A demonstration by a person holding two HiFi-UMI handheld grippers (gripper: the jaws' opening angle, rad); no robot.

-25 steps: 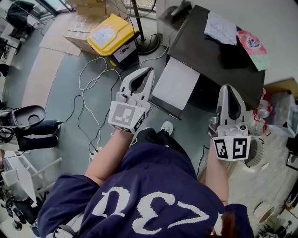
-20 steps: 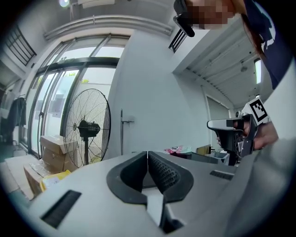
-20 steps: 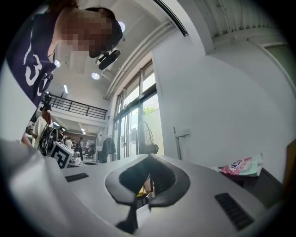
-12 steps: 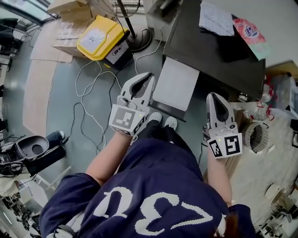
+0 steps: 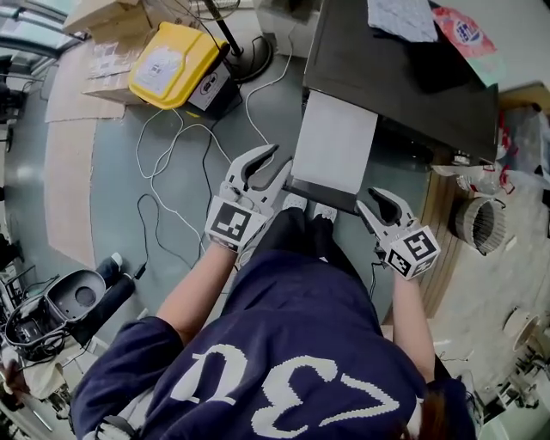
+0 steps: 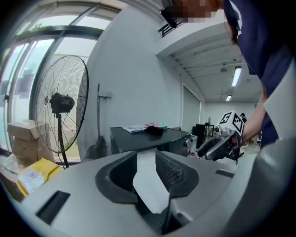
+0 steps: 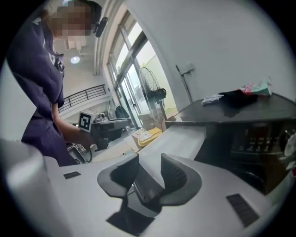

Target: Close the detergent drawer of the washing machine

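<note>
The drawer (image 5: 335, 146) stands pulled well out of the front of the dark washing machine (image 5: 404, 86), its pale top facing up and its dark front edge nearest the person. It lies between the two grippers.

The left gripper (image 5: 277, 161) is just beside the drawer's front left corner, with its tips pointing toward the machine. Its jaws have just been opening and now stand apart. In the left gripper view the pale drawer shows through the gap beyond them, but nothing is pressed between the pads.

The right gripper (image 5: 371, 203) is close by the drawer's front right corner and angled in toward it. Its jaws have also just been opening and are spread. In the right gripper view the drawer's dark front edge lines up with the gap, and the pads are not clamped on it. Whether either tip touches the corner cannot be made out.

The person's shoes (image 5: 309, 206) show on the floor just below the drawer's front edge. A crumpled cloth (image 5: 404, 17) and a pink packet (image 5: 464, 30) lie on top of the machine. To the left, white cables (image 5: 172, 172) trail across the grey floor (image 5: 112, 198) toward a yellow box (image 5: 168, 69). A standing fan (image 6: 60, 104) rises beside the window.
</note>
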